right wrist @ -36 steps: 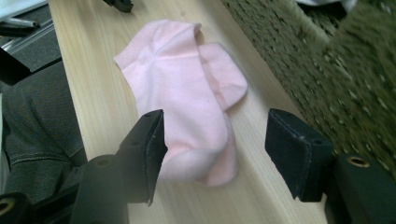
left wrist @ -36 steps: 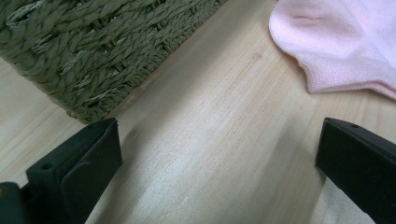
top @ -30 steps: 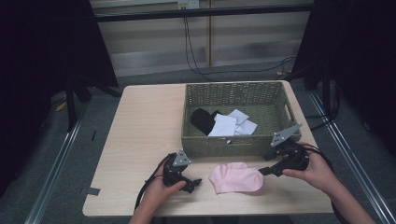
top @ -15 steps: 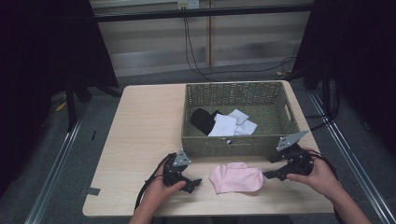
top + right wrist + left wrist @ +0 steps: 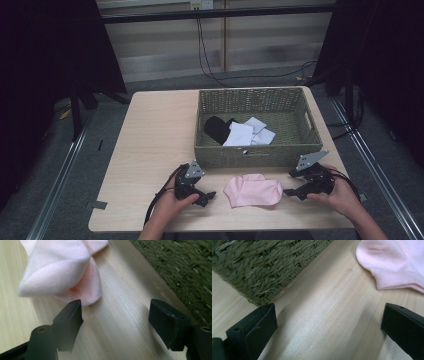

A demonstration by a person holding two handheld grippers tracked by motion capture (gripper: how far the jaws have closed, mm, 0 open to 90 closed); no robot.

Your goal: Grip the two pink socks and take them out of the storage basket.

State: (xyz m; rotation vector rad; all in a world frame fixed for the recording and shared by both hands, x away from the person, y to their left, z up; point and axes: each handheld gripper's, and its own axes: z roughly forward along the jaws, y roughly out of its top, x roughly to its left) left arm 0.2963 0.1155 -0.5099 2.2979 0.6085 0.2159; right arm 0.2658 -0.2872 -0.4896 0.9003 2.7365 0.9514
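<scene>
High view looks forward-down over whole table (image 5: 150, 130); both gripper views sit low, close, sharing pink sock (image 5: 252, 190) and basket (image 5: 257, 156) front wall.

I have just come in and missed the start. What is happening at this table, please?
A person holds a gripper in each hand. The left gripper and the right gripper both lie open on either side of a pink sock, not gripping it. Behind it, a woven basket holds black and white socks.

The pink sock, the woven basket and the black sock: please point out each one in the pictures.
pink sock (image 5: 252, 191), high view, middle of the fabric.
woven basket (image 5: 250, 156), high view, near outer wall.
black sock (image 5: 217, 128), high view, middle of the dark fabric inside the basket.
</scene>
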